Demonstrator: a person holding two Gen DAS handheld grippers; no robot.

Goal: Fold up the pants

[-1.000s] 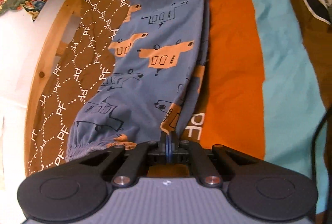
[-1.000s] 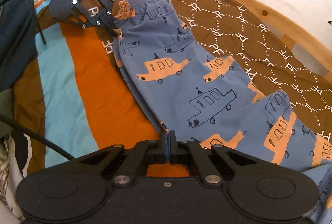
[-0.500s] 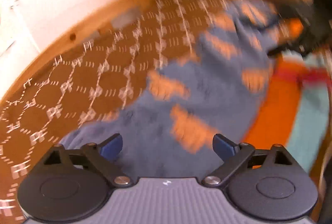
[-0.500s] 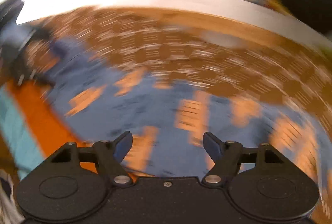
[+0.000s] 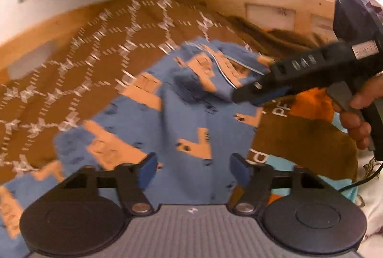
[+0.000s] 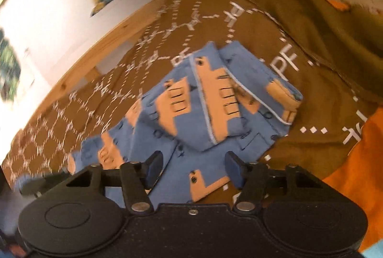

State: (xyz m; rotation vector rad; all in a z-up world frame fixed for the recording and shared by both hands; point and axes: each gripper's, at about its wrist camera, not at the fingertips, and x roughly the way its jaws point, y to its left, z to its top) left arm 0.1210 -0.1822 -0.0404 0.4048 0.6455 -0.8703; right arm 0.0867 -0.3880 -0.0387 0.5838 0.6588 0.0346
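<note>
Both tools let go – pants [image 6: 205, 114] folded over (jaws narrowing, empty)

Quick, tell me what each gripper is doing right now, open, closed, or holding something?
Left gripper: open, closing, empty.
Right gripper: open, closing, empty.

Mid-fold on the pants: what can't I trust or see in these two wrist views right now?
- Pants, left wrist view: motion blur hides edge alignment; the left gripper body covers the near hem.
- Pants, right wrist view: the right gripper body hides the near edge.
- Both: layers under the top fold are hidden.
</note>
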